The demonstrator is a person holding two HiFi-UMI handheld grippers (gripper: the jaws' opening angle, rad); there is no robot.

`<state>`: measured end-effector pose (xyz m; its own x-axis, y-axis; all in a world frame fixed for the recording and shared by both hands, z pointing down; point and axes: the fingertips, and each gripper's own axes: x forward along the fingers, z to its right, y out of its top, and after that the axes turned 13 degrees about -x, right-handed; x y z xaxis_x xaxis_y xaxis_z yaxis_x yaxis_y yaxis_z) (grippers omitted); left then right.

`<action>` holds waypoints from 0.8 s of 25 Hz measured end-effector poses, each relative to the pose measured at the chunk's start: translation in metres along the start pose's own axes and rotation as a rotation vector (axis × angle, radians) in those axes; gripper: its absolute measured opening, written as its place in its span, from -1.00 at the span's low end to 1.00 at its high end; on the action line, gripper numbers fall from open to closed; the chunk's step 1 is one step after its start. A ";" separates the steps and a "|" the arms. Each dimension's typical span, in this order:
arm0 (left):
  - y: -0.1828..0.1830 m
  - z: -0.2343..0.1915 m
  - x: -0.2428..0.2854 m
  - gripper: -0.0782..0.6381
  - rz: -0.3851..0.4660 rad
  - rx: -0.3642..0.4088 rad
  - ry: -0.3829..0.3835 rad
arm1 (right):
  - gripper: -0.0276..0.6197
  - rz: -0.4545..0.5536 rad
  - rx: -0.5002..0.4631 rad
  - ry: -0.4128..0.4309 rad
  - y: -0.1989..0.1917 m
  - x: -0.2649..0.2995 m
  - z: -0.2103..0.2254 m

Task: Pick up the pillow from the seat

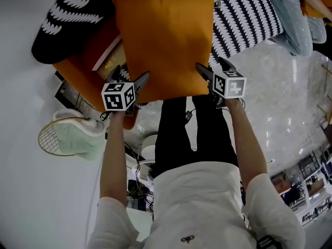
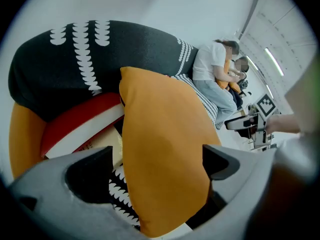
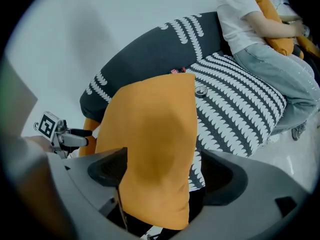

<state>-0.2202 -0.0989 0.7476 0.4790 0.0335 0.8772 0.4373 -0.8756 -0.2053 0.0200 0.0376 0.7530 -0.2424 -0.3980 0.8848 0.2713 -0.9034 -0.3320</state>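
**Both grippers open astride the pillow's near corners**

The left gripper [image 1: 130,79] and the right gripper [image 1: 213,71] each stand with jaws apart around a near corner of the orange pillow [image 1: 163,40], and neither clamps it. The pillow rests on the patterned sofa [image 1: 249,14], its long axis running away from both grippers, which are equally near. A red-and-white cushion [image 2: 80,124] lies just left of the pillow. A seated person [image 3: 250,24] is well off to its right, and nothing blocks the way.
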 end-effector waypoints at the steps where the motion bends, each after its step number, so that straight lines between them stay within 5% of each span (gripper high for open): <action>1: 0.000 -0.001 0.004 0.76 -0.003 -0.002 -0.001 | 0.35 -0.004 0.002 -0.001 -0.002 0.003 0.001; 20: -0.004 -0.024 0.058 0.87 -0.106 -0.005 -0.027 | 0.60 -0.058 0.002 0.029 -0.011 0.066 0.013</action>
<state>-0.2120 -0.1048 0.8098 0.4509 0.1391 0.8817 0.4829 -0.8688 -0.1099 0.0129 0.0234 0.8195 -0.2848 -0.3498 0.8925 0.2582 -0.9246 -0.2800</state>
